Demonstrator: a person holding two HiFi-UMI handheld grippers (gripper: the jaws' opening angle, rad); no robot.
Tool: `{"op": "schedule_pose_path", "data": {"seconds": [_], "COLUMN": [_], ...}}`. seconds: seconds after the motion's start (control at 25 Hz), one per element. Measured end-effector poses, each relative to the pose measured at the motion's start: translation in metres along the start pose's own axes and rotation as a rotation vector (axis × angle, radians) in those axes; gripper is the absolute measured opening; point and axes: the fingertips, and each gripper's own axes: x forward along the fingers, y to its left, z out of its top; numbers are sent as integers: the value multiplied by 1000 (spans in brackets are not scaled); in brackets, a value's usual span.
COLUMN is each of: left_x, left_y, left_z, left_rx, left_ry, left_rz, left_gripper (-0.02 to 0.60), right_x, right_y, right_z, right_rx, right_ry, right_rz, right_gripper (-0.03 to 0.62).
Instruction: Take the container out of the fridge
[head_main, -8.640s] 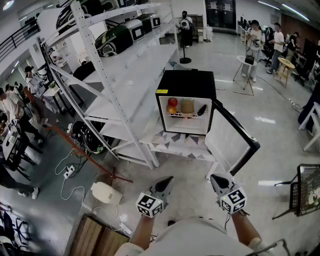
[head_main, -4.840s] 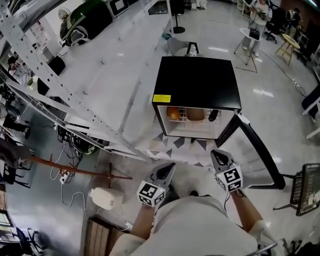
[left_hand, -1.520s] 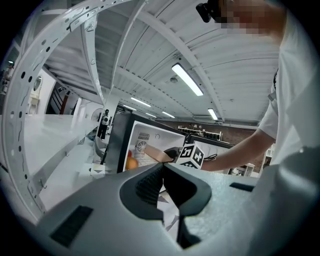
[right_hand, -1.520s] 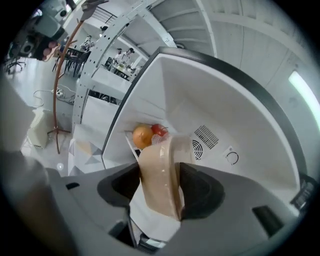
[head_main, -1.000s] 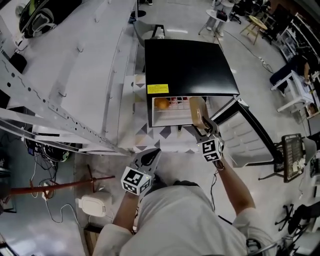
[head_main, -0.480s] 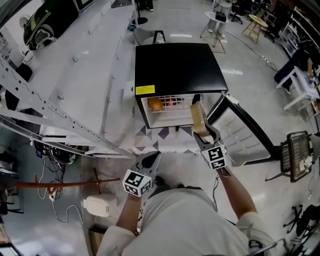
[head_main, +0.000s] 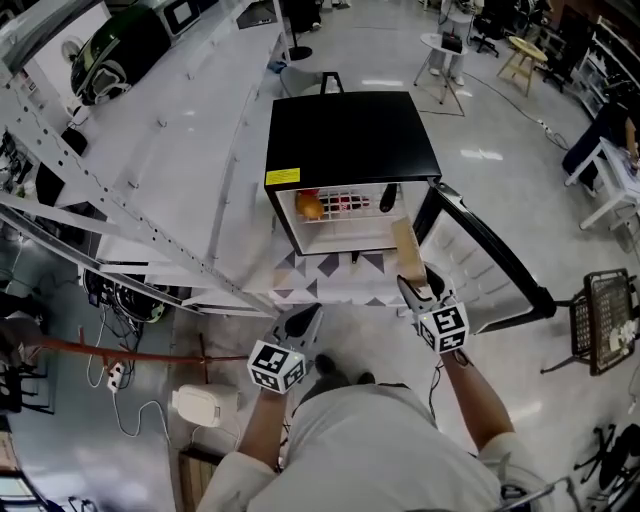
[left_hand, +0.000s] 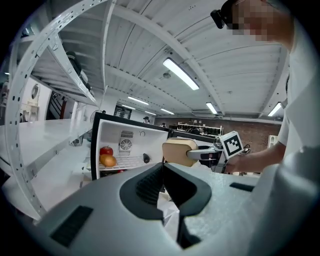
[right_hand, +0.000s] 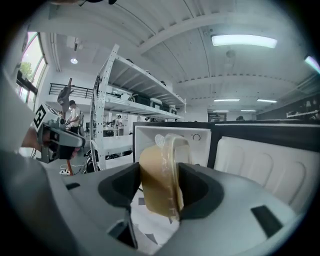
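Observation:
The black mini fridge (head_main: 350, 135) stands with its door (head_main: 480, 262) swung open to the right. My right gripper (head_main: 413, 287) is shut on the tan lidded container (head_main: 406, 245), held on edge in front of the fridge opening and outside it. In the right gripper view the container (right_hand: 159, 172) fills the gap between the jaws. An apple (left_hand: 106, 150), an orange (left_hand: 109, 160) and a dark item (head_main: 386, 197) remain on the fridge shelf. My left gripper (head_main: 302, 322) hangs low, left of the fridge front, shut and empty.
A white metal shelving rack (head_main: 150, 180) runs along the left. The fridge stands on a patterned mat (head_main: 330, 275). A white device (head_main: 200, 405) and cables lie on the floor at the left. A wire basket (head_main: 605, 320) stands at the right.
My right gripper has drawn back from the fridge toward me with the container, which has come out past the fridge opening. The left gripper has stayed where it was.

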Motion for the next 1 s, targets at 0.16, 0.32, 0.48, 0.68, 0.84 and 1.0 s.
{"op": "schedule_pose_path", "data": {"seconds": [0.16, 0.32, 0.48, 0.68, 0.84, 1.0], "left_x": [-8, -15, -24, -37, -46, -54], "left_y": [-16, -28, -34, -29, -18, -11], "left_z": [-4, -7, -7, -7, -3, 10], "left_rx": [8, 11, 7, 6, -11, -23], "left_ry": [2, -5, -23, -36, -57, -75], "left_rz": [30, 51, 65, 77, 71, 38], "left_gripper": [5, 5, 5, 5, 5, 5], "right_x": [-23, -40, -53, -67, -73, -77], "right_y": [2, 6, 12, 18, 30, 44], "right_z": [1, -2, -7, -11, -8, 5], "right_rx": [55, 96, 113, 145, 164, 191], "right_ry": [-38, -70, -75, -76, -85, -108], "right_rz": [29, 45, 52, 40, 41, 24], "right_gripper": [242, 242, 242, 242, 242, 242]}}
